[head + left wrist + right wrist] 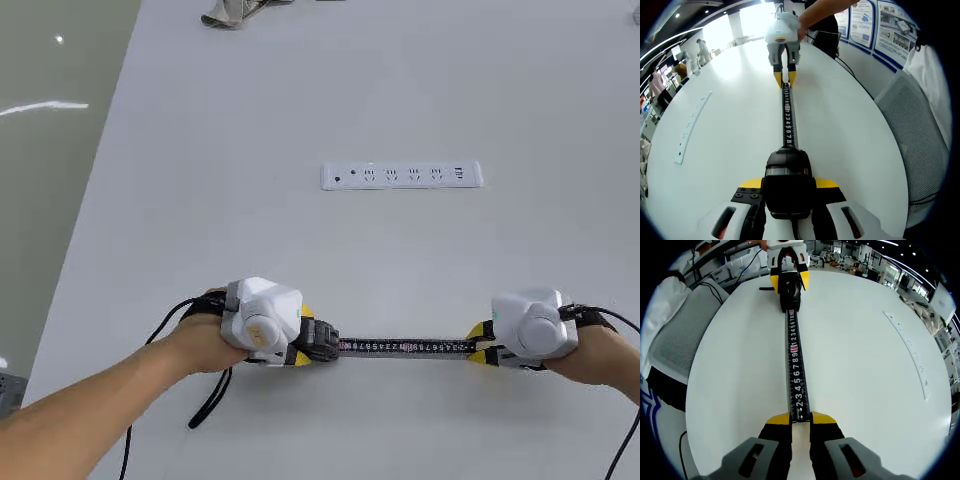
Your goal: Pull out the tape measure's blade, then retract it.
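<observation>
— Two grips noted. Your left gripper (305,338) clamps the black plastic tape-measure case (322,342); your right gripper (478,344) pinches the black numbered blade (405,347) at its tip.
— Axis?
— Left-right across the near white table (400,80); retraction should run leftward.

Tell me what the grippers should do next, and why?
Probably ease the right gripper back toward the case, letting the blade slide in. The blade already stretches out between the grippers, with the left gripper clamping the case.

on the table (300,90), the tape measure (322,342) lies left, its blade (405,347) stretches right, power strip (401,176) behind.
</observation>
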Available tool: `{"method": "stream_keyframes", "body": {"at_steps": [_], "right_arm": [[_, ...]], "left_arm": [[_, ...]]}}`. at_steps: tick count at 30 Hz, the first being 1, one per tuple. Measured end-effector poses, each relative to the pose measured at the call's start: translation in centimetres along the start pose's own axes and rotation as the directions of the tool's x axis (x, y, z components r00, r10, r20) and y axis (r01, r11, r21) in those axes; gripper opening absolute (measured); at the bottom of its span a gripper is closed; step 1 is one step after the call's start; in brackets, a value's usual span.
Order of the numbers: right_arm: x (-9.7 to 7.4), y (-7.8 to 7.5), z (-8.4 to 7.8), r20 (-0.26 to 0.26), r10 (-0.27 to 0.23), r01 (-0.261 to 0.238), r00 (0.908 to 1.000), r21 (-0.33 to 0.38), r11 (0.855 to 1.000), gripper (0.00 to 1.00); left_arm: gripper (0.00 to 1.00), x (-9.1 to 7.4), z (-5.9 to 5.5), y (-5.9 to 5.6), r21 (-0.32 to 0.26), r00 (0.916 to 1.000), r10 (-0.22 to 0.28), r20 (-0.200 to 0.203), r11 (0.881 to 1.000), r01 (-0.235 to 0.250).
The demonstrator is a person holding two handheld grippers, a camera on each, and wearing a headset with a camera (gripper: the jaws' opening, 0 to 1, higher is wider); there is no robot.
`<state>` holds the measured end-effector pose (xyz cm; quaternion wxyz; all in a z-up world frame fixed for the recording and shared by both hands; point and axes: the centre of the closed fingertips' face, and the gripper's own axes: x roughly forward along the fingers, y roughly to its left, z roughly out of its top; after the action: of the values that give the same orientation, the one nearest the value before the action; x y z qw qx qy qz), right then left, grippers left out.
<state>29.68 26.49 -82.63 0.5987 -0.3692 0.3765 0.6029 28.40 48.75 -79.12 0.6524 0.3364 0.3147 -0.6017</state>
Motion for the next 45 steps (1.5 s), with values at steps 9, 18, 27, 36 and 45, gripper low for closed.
{"method": "stream_keyframes", "body": {"at_steps": [9,18,27,36,45], "right_arm": [[-0.5,0.0,-0.9,-0.009,-0.003,0.003,1.0000,0.007,1.000,0.11],[-0.8,-0.1,-1.8,-0.019,-0.004,0.004,0.9998,0.009,1.000,0.11],[-1.0,-0.1,-2.2,-0.023,-0.007,0.007,0.9997,0.014,1.000,0.11],[-1.0,-0.1,-2.1,-0.043,-0.005,0.004,0.9990,-0.008,1.000,0.12],[-1.0,-0.1,-2.0,-0.069,-0.007,0.004,0.9976,-0.041,0.999,0.14]], "left_arm": [[0.32,0.0,0.0,0.0,-0.001,1.0000,0.000,0.000,1.000,0.000],[0.32,0.1,0.0,0.0,0.002,1.0000,-0.002,-0.006,1.000,0.002],[0.32,0.1,0.0,0.0,0.000,1.0000,0.000,-0.005,1.000,0.000],[0.33,0.2,0.1,0.0,0.000,1.0000,0.005,0.000,1.000,-0.005],[0.33,0.2,0.1,-0.1,0.009,1.0000,0.000,-0.004,1.000,0.000]]}}
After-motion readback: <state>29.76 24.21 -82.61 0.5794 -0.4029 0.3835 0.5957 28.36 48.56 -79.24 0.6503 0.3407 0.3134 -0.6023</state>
